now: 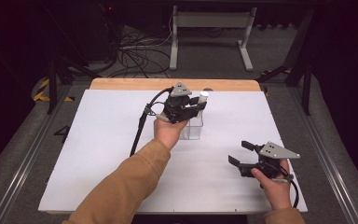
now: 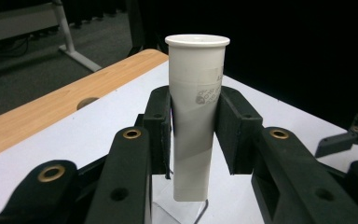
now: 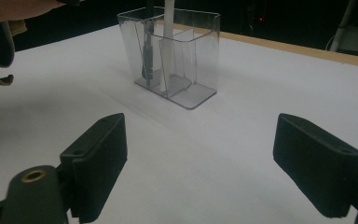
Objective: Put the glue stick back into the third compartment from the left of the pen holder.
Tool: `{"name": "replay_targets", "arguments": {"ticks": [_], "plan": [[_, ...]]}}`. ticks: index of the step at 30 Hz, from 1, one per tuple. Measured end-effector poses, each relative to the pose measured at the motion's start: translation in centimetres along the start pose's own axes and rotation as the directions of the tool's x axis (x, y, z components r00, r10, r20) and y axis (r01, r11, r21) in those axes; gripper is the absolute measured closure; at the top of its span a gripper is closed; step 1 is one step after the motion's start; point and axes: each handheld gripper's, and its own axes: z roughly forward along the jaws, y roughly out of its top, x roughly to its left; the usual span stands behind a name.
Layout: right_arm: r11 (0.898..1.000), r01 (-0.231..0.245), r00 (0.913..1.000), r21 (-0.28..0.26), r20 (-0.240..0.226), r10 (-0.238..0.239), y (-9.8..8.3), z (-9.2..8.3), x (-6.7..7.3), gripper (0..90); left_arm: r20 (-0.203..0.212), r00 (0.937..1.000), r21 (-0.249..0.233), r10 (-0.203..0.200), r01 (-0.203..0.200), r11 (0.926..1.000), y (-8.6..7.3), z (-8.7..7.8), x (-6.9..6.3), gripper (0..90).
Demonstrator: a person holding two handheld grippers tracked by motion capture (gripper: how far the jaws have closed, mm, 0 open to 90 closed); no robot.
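White tube (image 2: 194, 116): one, pinched upright by left gripper (image 2: 194, 135); lower end blurred behind one clear divided bin (image 3: 172, 60). Right gripper (image 3: 214, 163) spread, empty.

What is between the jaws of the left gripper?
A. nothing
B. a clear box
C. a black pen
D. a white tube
D: in the left gripper view, the left gripper has both pads pressed on an upright white tube, held over the clear box.
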Motion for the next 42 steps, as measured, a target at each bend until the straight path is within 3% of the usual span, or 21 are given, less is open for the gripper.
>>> {"name": "replay_targets", "arguments": {"ticks": [10,17,23,24,27,28,29,37,42], "plan": [[1.0,0.002,1.0,0.007,-0.001,-0.002,-0.1,0.1,0.0,18.0,-0.037,0.9988,0.014,-0.033,0.034,0.9993,-0.5,1.1,0.9,67.7],[1.0,0.002,1.0,0.009,-0.001,-0.002,-0.1,0.2,0.0,18.0,-0.047,0.9987,0.017,-0.022,0.023,0.9996,-0.7,1.5,1.2,67.6],[1.0,-0.006,1.0,-0.002,0.004,0.006,0.0,-0.1,-0.2,18.0,-0.017,0.9996,0.04,-0.021,0.022,0.999,-1.2,1.3,1.5,67.6],[1.0,-0.006,1.0,-0.003,0.005,0.006,0.0,-0.2,-0.2,18.0,-0.009,0.9992,0.042,-0.039,0.039,0.9983,-1.3,1.3,1.4,67.6],[1.0,-0.005,1.0,-0.004,0.004,0.005,0.0,-0.2,-0.2,18.0,-0.005,0.9998,0.055,-0.021,0.021,0.9982,-1.5,1.3,1.7,67.7],[1.0,-0.003,1.0,-0.004,0.003,0.003,0.0,-0.1,-0.1,18.0,0.009,0.9992,0.06,-0.038,0.038,0.9975,-1.7,1.3,1.7,67.6],[1.0,-0.003,1.0,-0.003,0.003,0.003,0.0,-0.1,-0.1,18.0,0.006,0.9997,0.064,-0.024,0.024,0.9977,-1.8,1.3,1.8,67.6],[1.0,-0.006,1.0,-0.006,0.006,0.006,0.0,-0.2,-0.2,18.0,0.027,0.9977,0.069,-0.063,0.061,0.9958,-2.5,1.8,1.9,67.5],[1.0,0.002,1.0,-0.006,0.001,-0.002,0.0,0.0,-0.3,18.0,0.027,0.9985,0.086,-0.049,0.046,0.9952,-2.8,1.9,2.0,67.5]]}}
